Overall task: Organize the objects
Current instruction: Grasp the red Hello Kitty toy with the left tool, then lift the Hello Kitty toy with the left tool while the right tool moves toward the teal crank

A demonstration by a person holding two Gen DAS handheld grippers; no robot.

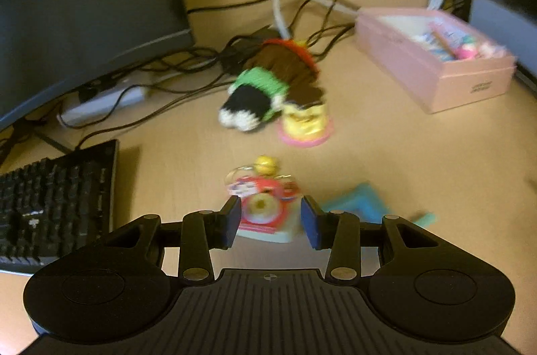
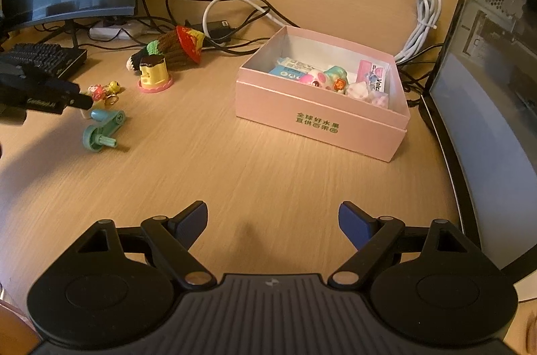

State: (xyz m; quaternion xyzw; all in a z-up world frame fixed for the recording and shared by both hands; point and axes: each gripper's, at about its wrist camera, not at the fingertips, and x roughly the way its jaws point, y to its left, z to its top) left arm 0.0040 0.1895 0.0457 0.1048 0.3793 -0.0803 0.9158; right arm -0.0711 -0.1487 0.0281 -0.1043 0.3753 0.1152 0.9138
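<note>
The left gripper (image 1: 271, 222) is straddling the red charm toy (image 1: 265, 207) with jaws apart, not yet pinching it; the right gripper (image 2: 272, 225) is hovering wide open over the desk (image 2: 251, 173). Four pieces are waiting loose: charm, teal crank (image 2: 102, 128), yellow figurine (image 2: 155, 74), knitted doll (image 2: 167, 48). Farther off, one pink box (image 2: 319, 120) is already holding several trinkets, so roughly half seems sorted

Your left gripper (image 1: 271, 217) is hovering with jaws parted around the red keychain toy (image 1: 263, 207) on the desk (image 1: 386, 160).
</note>
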